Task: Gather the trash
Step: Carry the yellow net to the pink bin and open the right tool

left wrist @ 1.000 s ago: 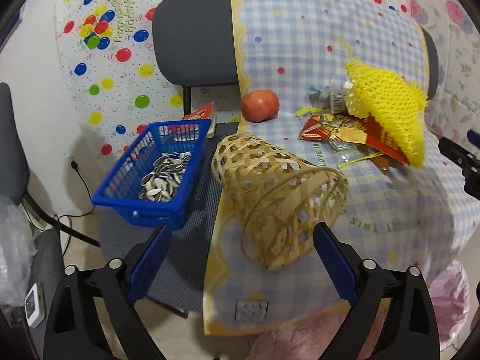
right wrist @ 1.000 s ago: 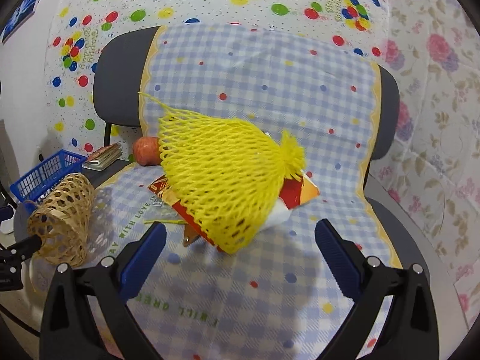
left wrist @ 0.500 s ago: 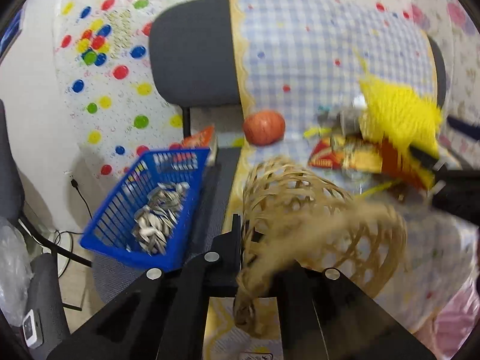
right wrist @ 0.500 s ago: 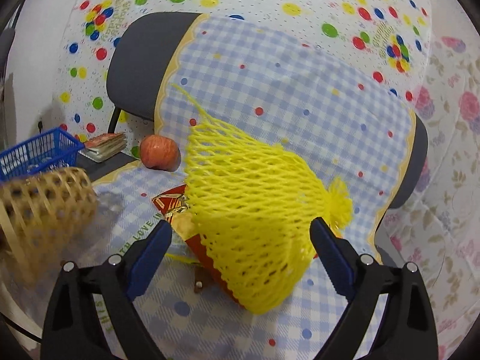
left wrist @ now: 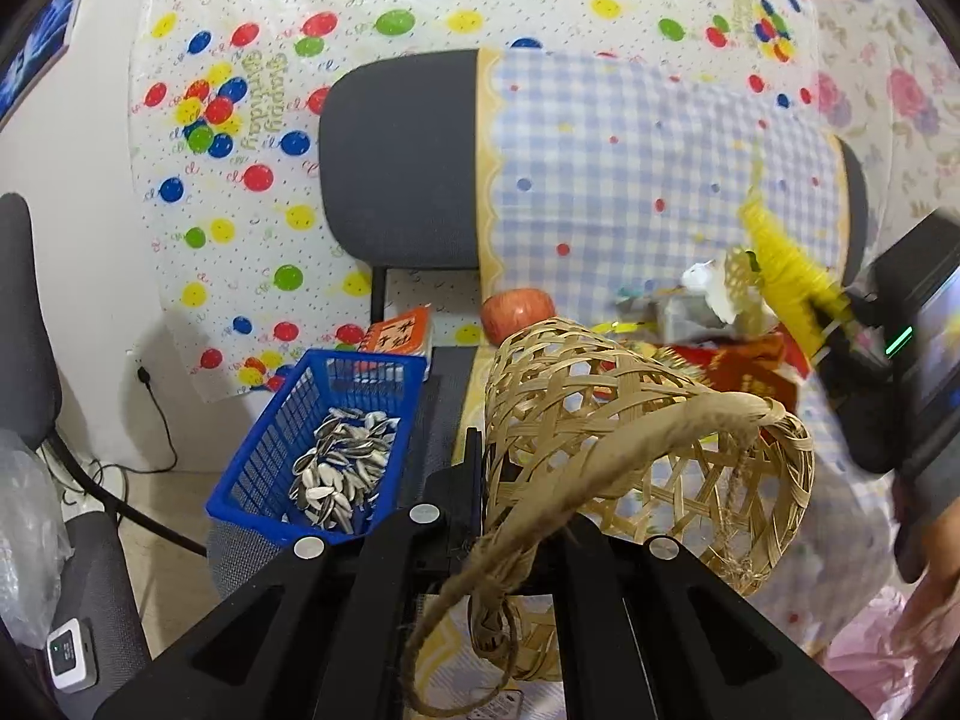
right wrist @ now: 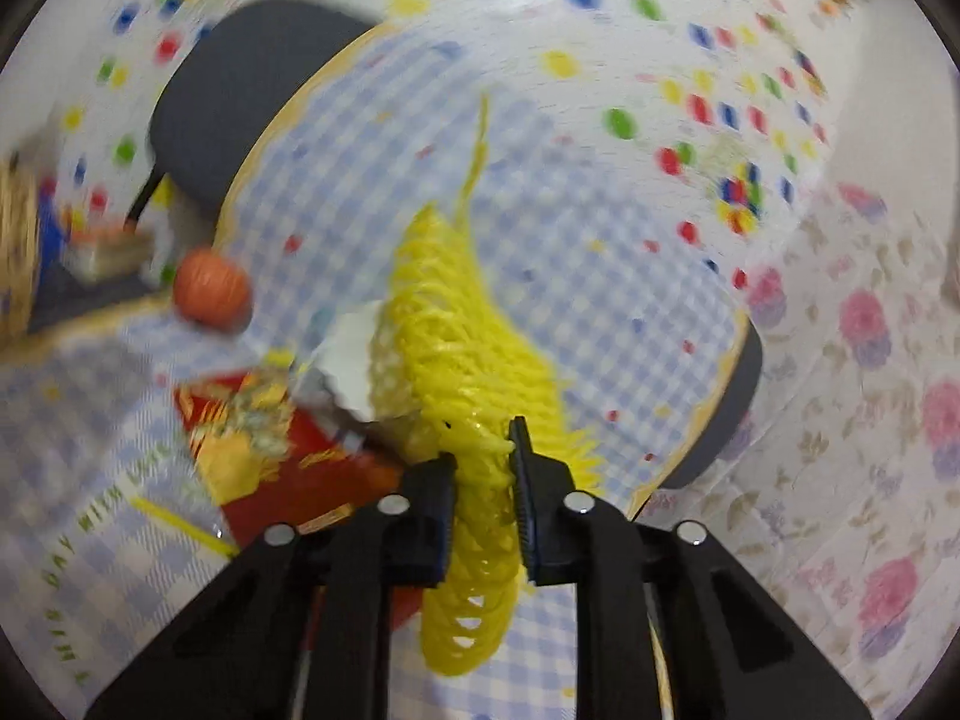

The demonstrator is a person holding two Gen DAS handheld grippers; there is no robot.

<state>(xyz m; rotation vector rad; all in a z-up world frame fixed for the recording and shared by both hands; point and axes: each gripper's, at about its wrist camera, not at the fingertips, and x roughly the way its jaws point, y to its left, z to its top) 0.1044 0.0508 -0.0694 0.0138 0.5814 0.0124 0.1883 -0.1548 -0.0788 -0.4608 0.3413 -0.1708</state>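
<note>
The right wrist view is smeared by motion, so the litter behind the yellow foam net [right wrist: 462, 372] is hard to identify: a white crumpled piece [right wrist: 351, 360] and a red and gold wrapper [right wrist: 288, 450] whose print cannot be read. The right tool [right wrist: 483, 468] pinches the net, which bunches between its fingers and runs long-axis upward, tapering to a thin tail at the top. The checked cloth [right wrist: 90, 480] on the chair seat shows partial lettering, "DAY WITH". The left tool [left wrist: 522, 516] is pressed together on the woven bamboo basket [left wrist: 630, 420]; its fingertips are hidden behind the rim and the rope handle. The basket lies tilted, mouth toward the camera. On the balloon backdrop [left wrist: 252, 114] "Happy Birthday" reads mirrored.
</note>
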